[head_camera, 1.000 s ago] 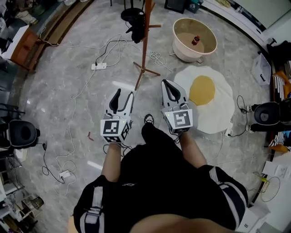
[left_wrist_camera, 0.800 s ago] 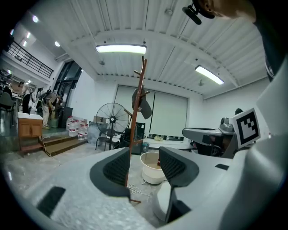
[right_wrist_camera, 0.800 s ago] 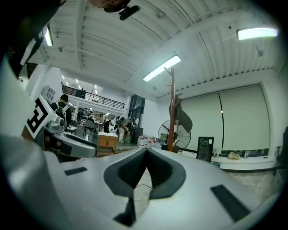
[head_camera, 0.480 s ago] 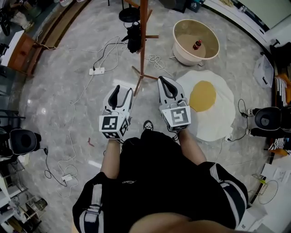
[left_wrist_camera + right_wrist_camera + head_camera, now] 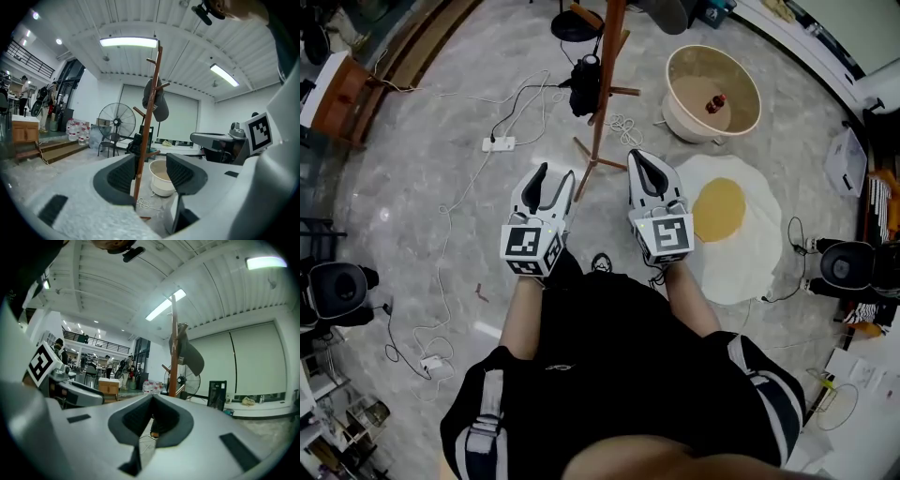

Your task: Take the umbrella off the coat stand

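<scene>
The wooden coat stand (image 5: 602, 94) rises just ahead of me, its feet on the floor between my two grippers. A black folded umbrella (image 5: 584, 84) hangs on a low peg on the stand's left side. In the left gripper view the pole (image 5: 147, 117) shows between the jaws, with the dark umbrella (image 5: 137, 141) beside it and a grey hat (image 5: 157, 102) higher up. My left gripper (image 5: 555, 176) (image 5: 149, 171) is open and empty, short of the stand. My right gripper (image 5: 642, 161) (image 5: 152, 401) has its tips together and holds nothing; the pole (image 5: 174, 345) stands ahead of it.
A cream tub (image 5: 679, 105) with a red bottle (image 5: 716, 101) sits to the right of the stand, and a fried-egg rug (image 5: 750, 258) lies below it. A power strip (image 5: 499, 143) and loose cables trail left of the stand. A floor fan (image 5: 116, 123) stands beyond.
The person has walked toward the coat stand, so the stand and umbrella appear nearer to both grippers. The jaws look the same as before.
</scene>
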